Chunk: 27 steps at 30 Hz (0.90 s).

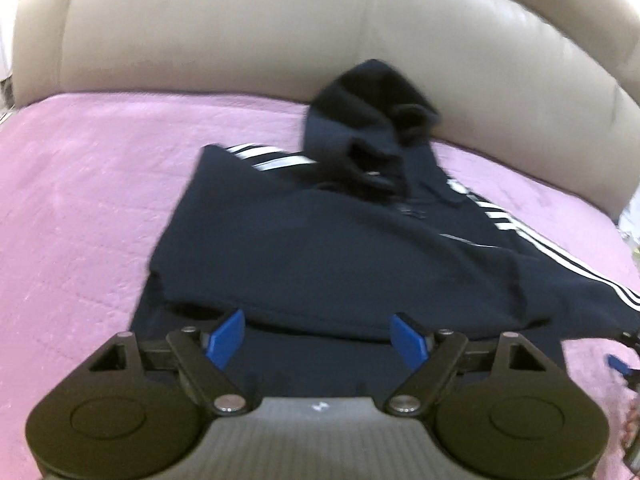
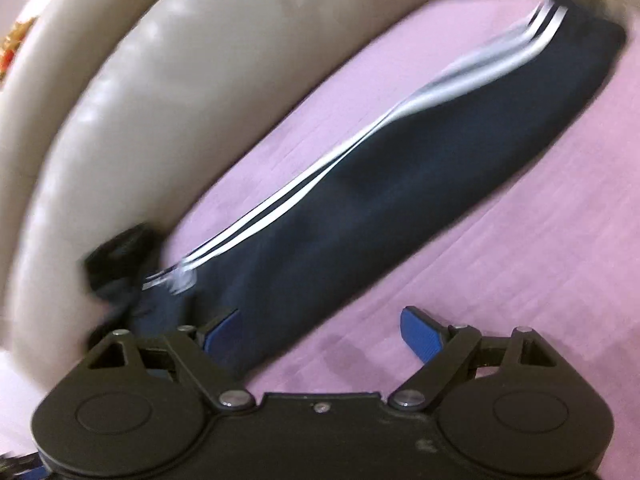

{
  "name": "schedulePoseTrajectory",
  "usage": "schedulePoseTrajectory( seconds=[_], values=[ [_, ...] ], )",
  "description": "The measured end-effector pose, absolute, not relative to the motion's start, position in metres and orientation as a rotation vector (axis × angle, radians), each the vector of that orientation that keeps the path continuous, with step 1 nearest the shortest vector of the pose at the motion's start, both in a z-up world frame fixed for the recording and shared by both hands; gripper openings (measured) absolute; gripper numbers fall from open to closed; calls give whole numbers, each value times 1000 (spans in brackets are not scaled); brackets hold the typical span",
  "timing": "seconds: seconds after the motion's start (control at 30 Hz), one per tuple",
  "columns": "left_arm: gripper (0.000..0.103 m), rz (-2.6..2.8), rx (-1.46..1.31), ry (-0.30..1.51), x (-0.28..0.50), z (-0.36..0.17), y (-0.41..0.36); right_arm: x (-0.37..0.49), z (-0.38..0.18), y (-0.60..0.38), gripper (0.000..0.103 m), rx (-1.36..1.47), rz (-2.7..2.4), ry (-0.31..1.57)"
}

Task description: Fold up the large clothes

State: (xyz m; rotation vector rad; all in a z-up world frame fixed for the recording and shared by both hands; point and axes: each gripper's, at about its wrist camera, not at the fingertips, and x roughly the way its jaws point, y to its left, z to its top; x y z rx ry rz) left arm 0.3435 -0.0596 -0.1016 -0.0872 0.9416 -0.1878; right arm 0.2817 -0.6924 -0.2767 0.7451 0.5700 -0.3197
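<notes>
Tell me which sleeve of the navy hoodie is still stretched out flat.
The sleeve on the right gripper's side: it lies straight across the pink cover, stripes showing. The other is already folded over the body.

No text, label, brand name or number can be read in either view; any print on the blurred items at the frame edges is illegible.

Each gripper (image 1: 319, 338) (image 2: 325, 334) is black with blue pads, silver pivot screws and seemingly round side discs.
</notes>
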Motion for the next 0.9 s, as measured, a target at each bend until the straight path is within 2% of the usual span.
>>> schedulePoseTrajectory(
  seconds=[0.07, 0.2, 0.23, 0.33, 0.7, 0.83, 0.9],
  values=[
    [80, -153, -154, 977, 361, -112, -49, 273, -281, -715, 101, 686, -417, 574],
    [79, -191, -298, 1028, 376, -125, -42, 259, -294, -757, 99, 779, -386, 488],
    [79, -186, -302, 1029, 377, -128, -42, 260, -295, -761, 96, 743, -378, 488],
    [79, -165, -260, 1025, 385, -139, -44, 267, -294, -767, 95, 664, -358, 486],
    [79, -164, -277, 1094, 396, -163, -46, 274, -295, -826, 95, 1000, -476, 318],
    [79, -165, -259, 1115, 399, -171, -49, 288, -293, -847, 94, 914, -613, 272],
    [79, -163, -267, 1119, 401, -173, -47, 294, -293, -853, 90, 894, -657, 253]
  ],
)
